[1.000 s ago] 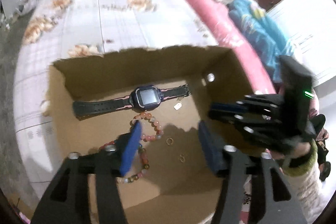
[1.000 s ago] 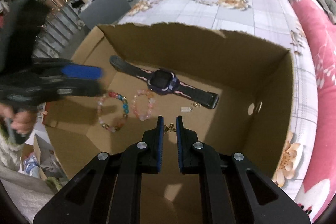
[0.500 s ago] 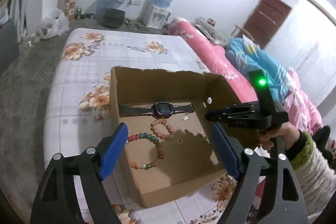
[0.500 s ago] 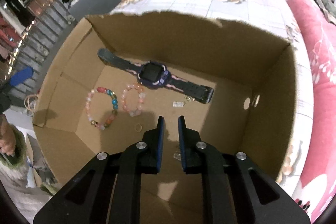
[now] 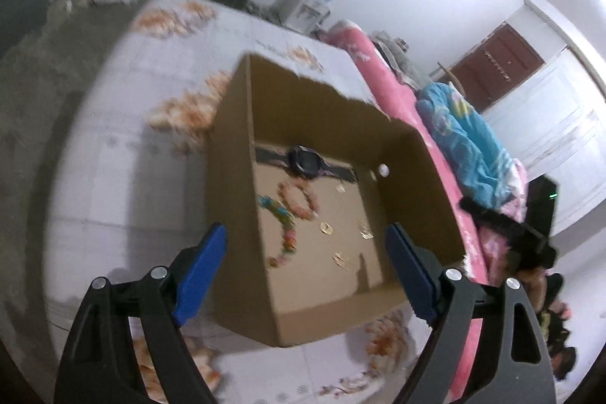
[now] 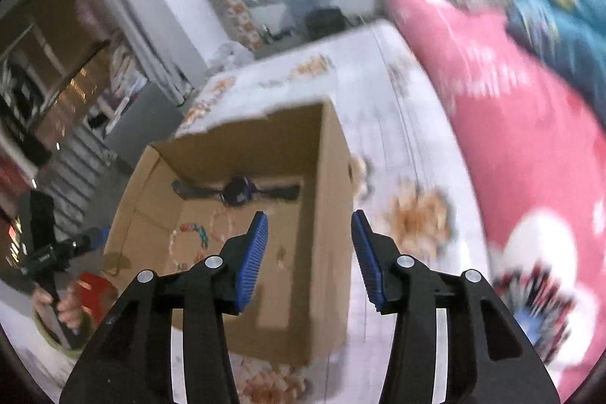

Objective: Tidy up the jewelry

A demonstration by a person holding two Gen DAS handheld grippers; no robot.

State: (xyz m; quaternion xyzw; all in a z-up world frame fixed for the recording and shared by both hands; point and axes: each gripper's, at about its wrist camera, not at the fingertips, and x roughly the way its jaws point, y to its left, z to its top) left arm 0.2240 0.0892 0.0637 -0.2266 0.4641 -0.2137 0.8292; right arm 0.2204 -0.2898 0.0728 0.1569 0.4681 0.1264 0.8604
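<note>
An open cardboard box (image 5: 235, 199) sits on a flower-print bedsheet (image 5: 113, 177), with bare sheet on its left and far sides and a pink quilt (image 5: 382, 74) running close along its right wall. The far wall's top edge is torn and uneven; the near and side walls stand straight.

On the box floor a dark watch (image 5: 305, 159) lies along the far wall. Nearer, two beaded bracelets (image 5: 289, 211) lie side by side at the left, and a few small gold pieces (image 5: 327, 228) are scattered to the right, apart from one another.

The left gripper (image 5: 306, 275) hangs above the box's near left corner, tilted downward, its blue pads spread wide and still parting, with nothing between them but the view of the box below.

The right gripper (image 6: 308, 258) hovers over the right wall of the box, also angled down; its jaws are opening, about half spread, and hold nothing. The right-wrist view is blurred.

A hand (image 6: 72, 305) in a green-cuffed sleeve grips the left tool's handle.
</note>
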